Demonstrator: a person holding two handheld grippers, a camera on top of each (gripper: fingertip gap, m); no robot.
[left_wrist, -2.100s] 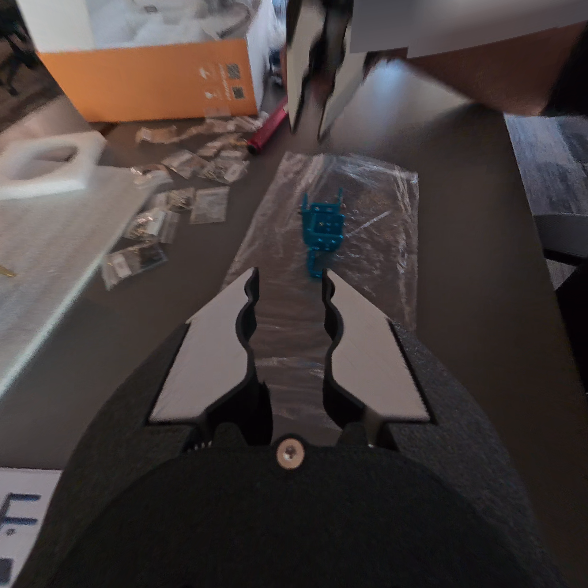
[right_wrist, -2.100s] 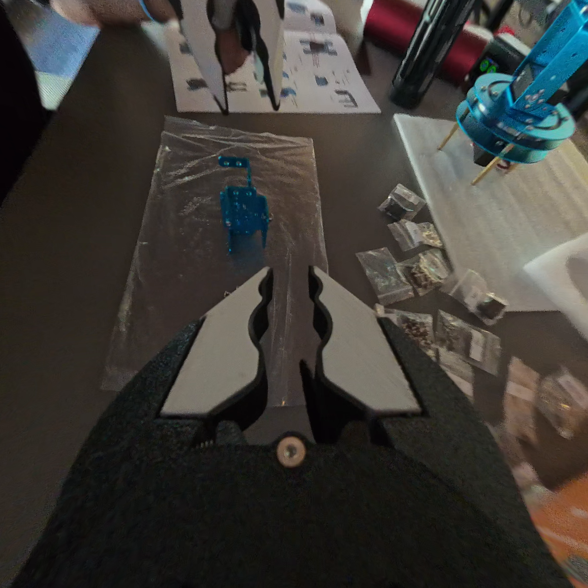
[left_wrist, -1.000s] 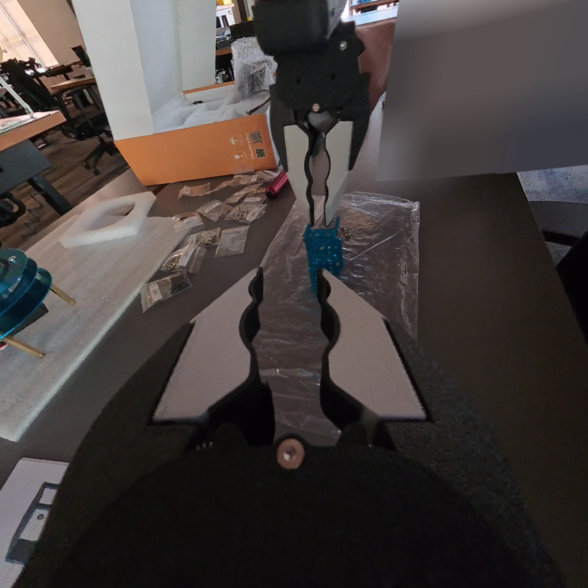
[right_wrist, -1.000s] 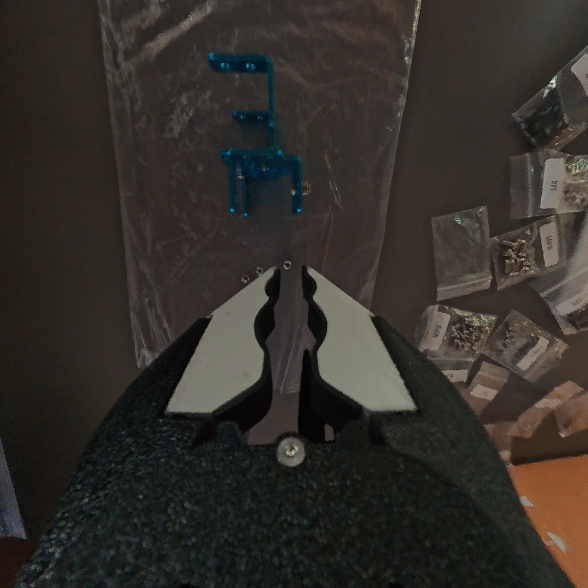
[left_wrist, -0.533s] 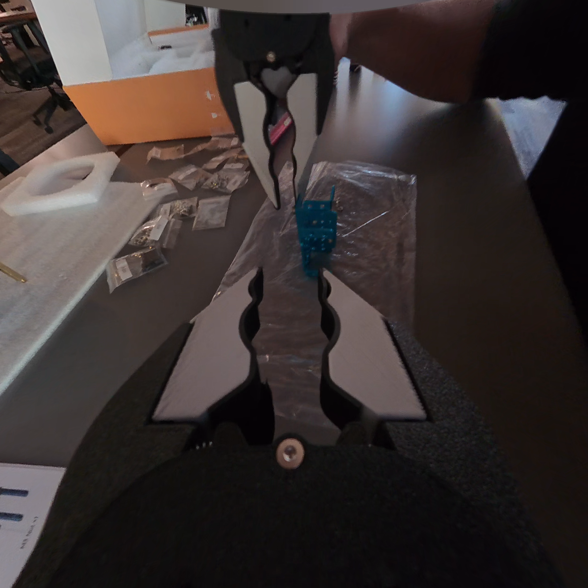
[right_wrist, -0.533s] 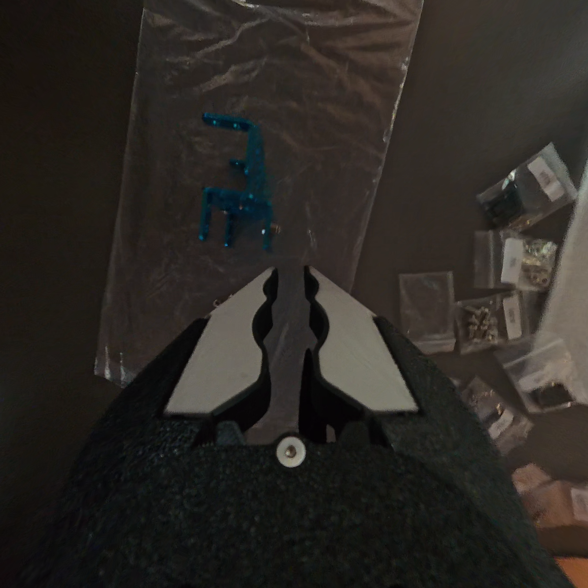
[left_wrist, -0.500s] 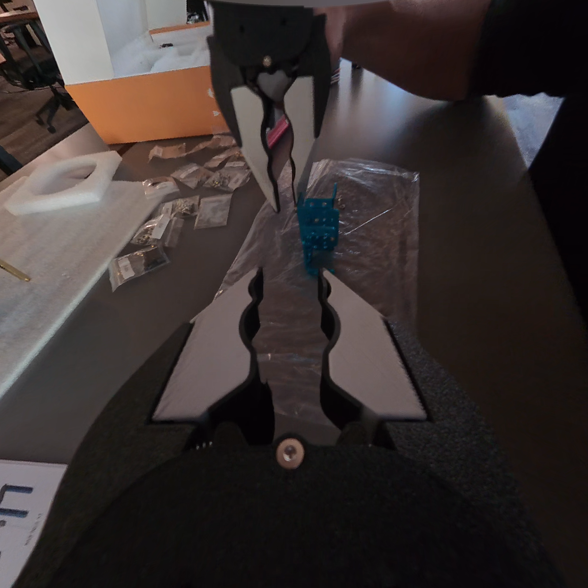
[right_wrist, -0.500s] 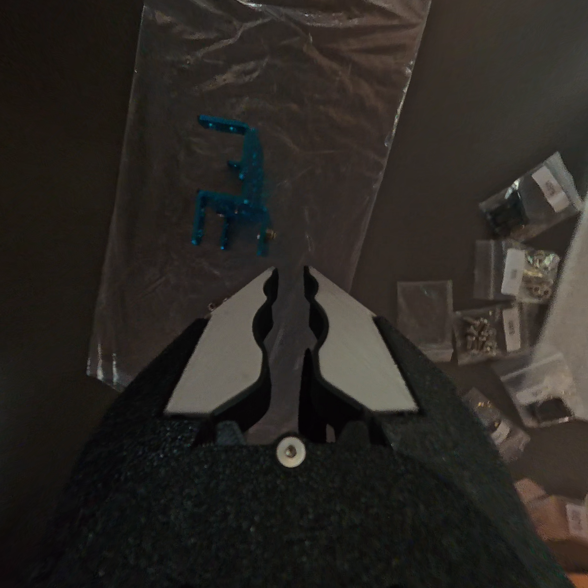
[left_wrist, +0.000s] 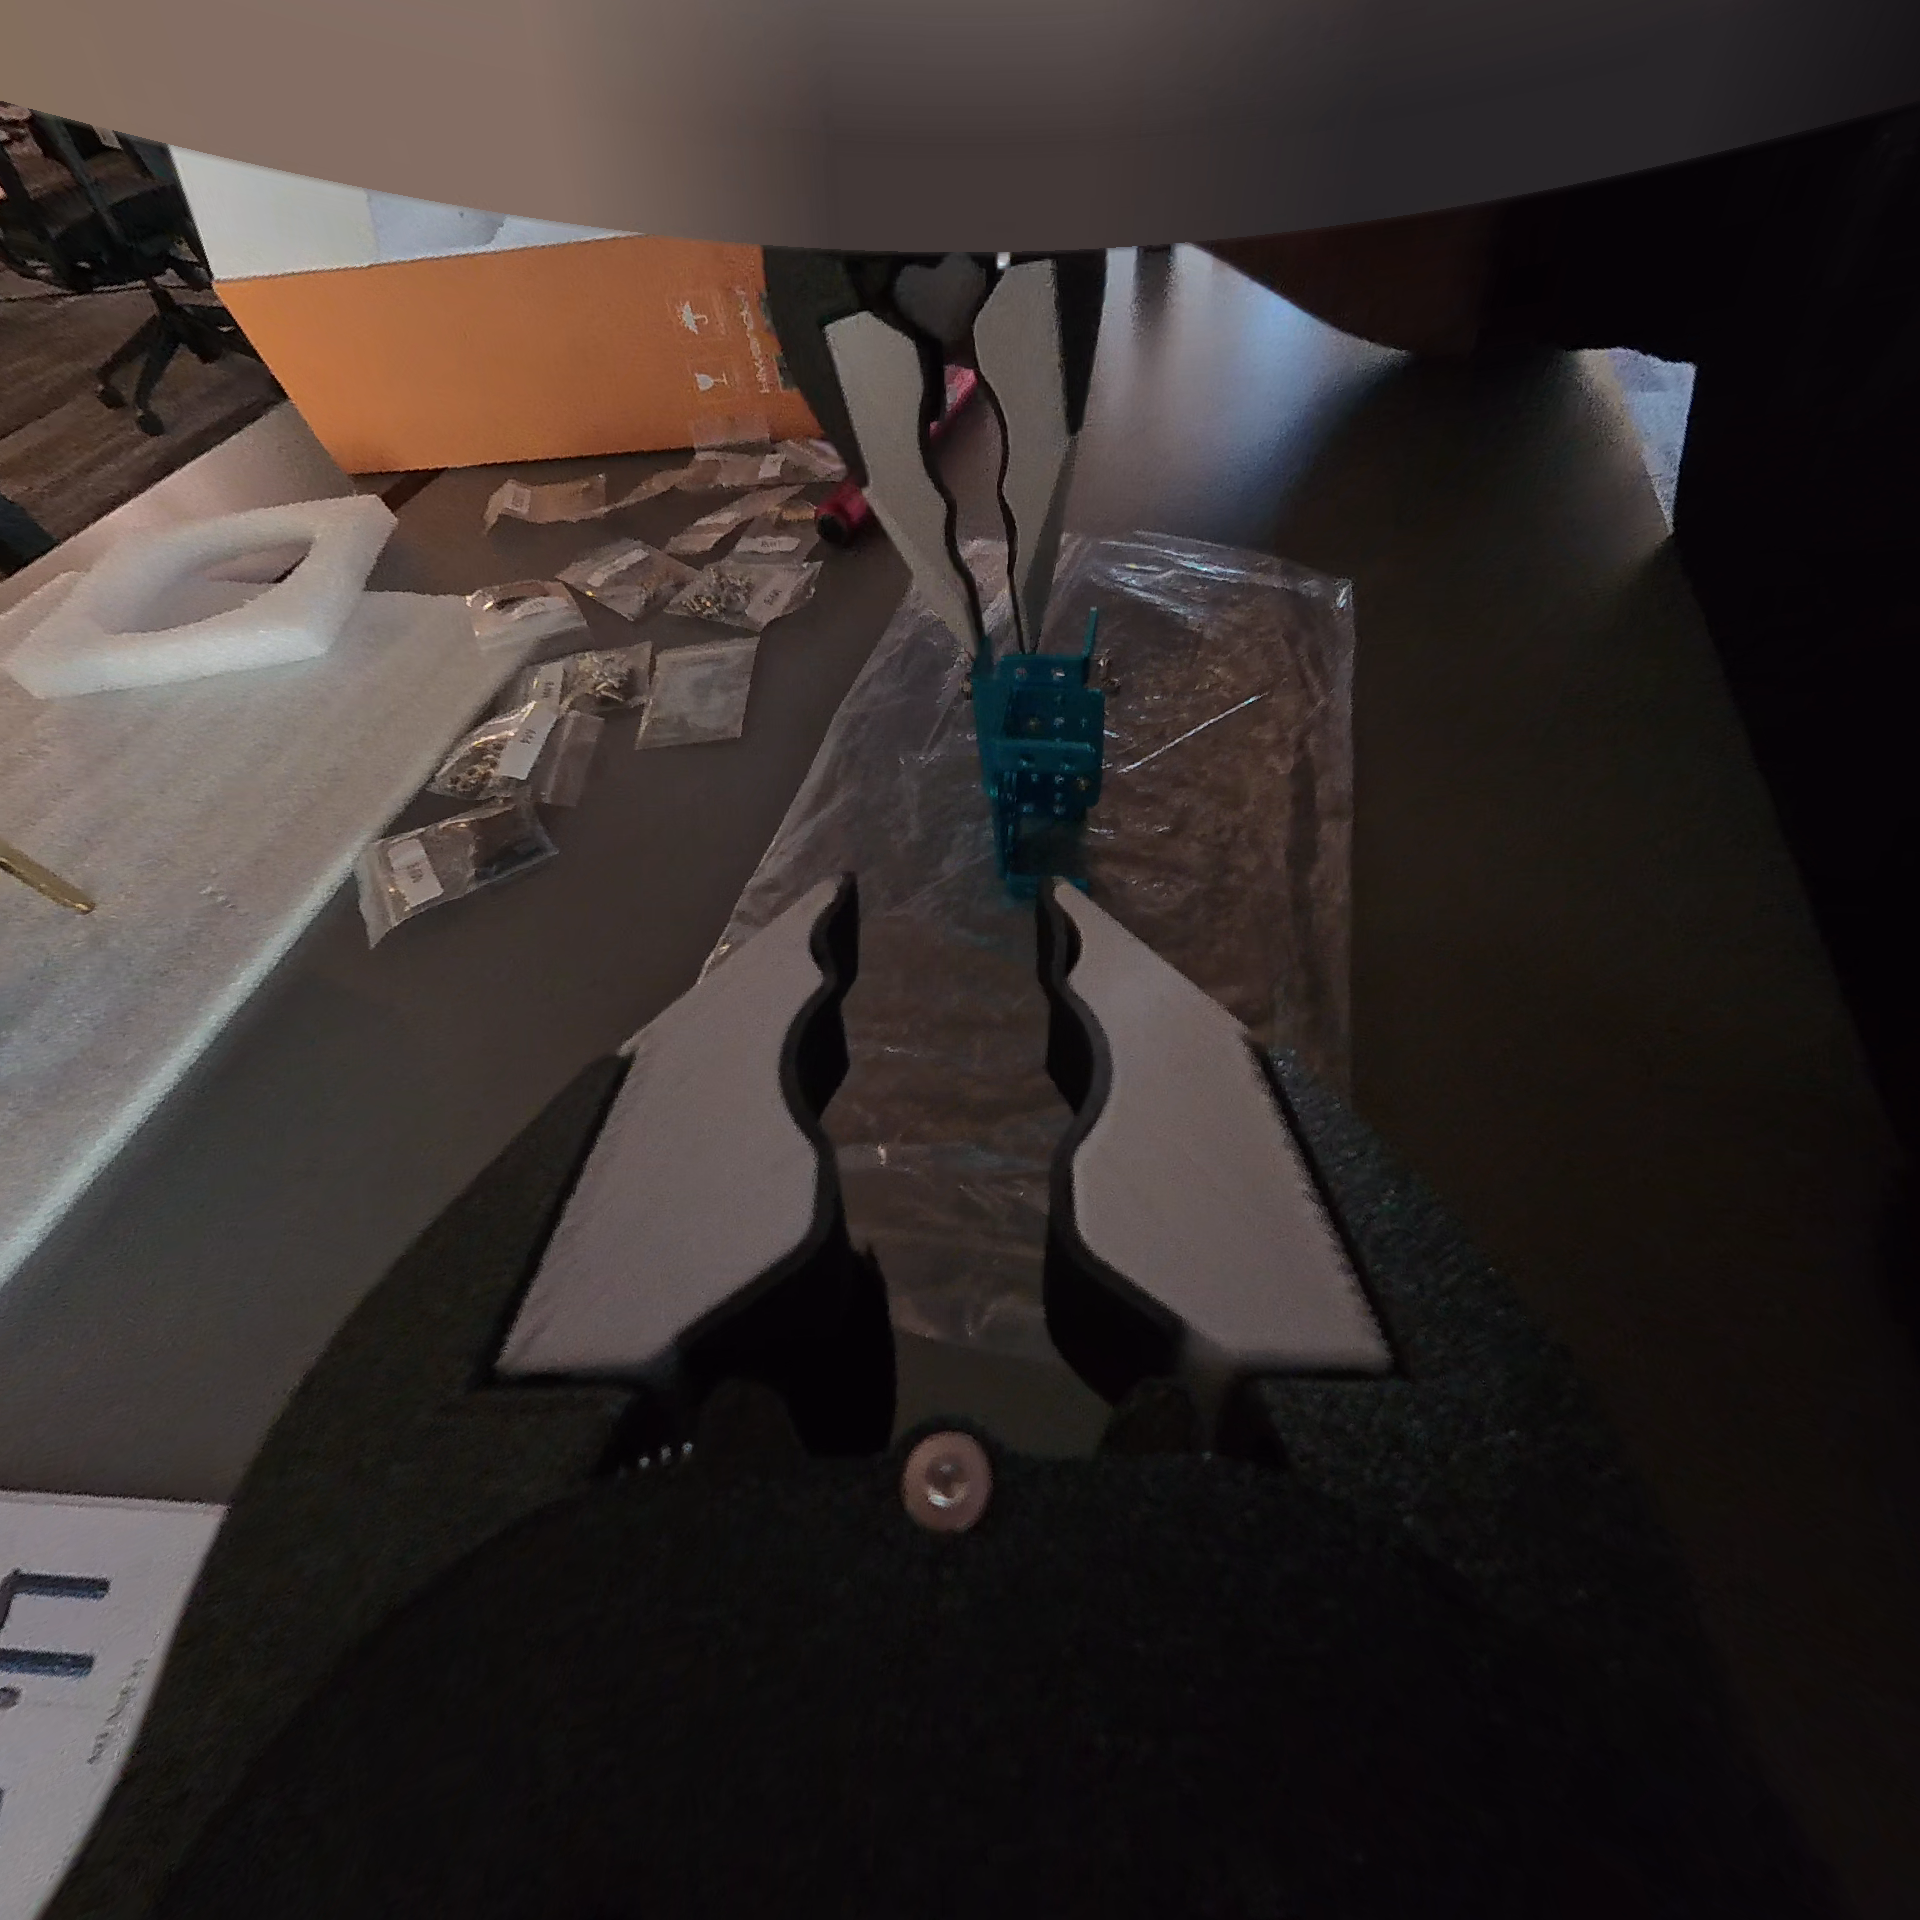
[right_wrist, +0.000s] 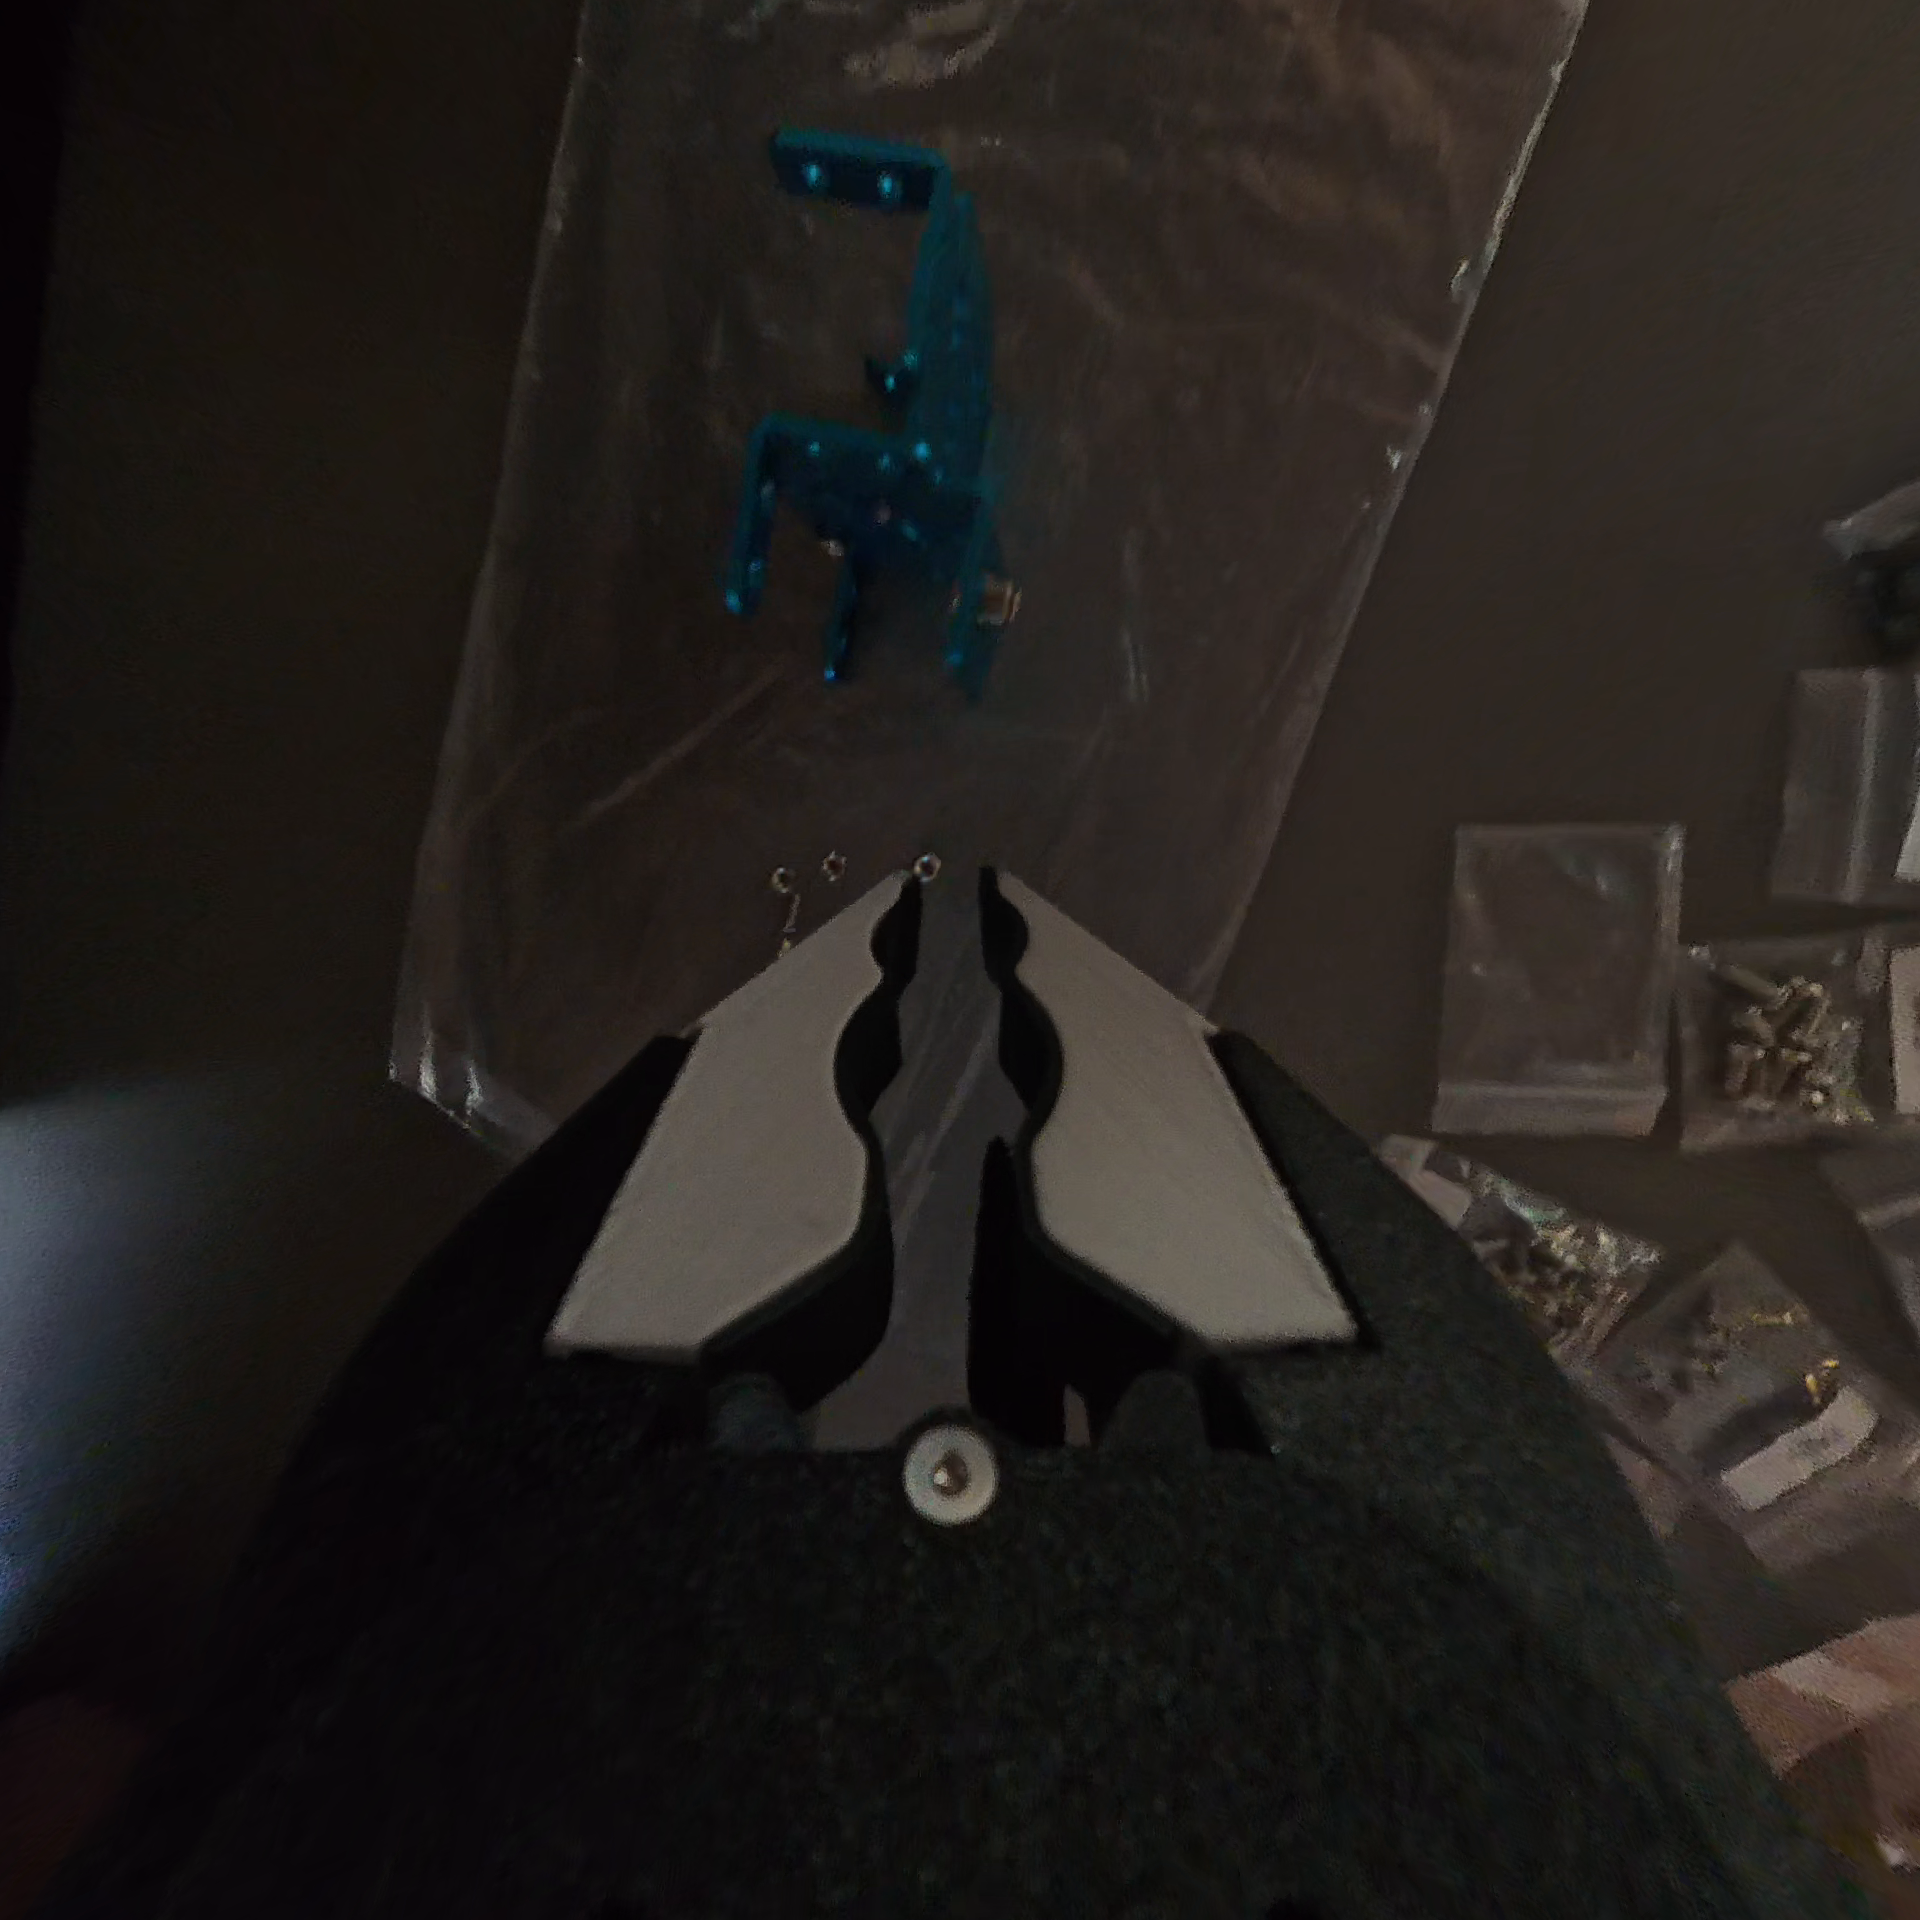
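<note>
While the blue bracket (left_wrist: 1039, 764) stood untouched on the clear plastic bag (left_wrist: 1226, 748) on the counter (left_wrist: 1507, 831), the left gripper (left_wrist: 948, 894) gaped empty and the right gripper (right_wrist: 951, 902) hovered narrowly parted, gripping nothing.

the blue metal bracket assembly (left_wrist: 1039, 764) (right_wrist: 894, 457) is a set of perforated anodised plates bolted at right angles, with a silver screw head at its edge. it stands on the clear plastic bag (left_wrist: 1226, 748) (right_wrist: 1195, 436), which lies flat and crinkled on the dark table. from the left wrist view it sits at twelve o'clock; three small silver nuts (right_wrist: 831, 868) lie at its six o'clock.
</note>
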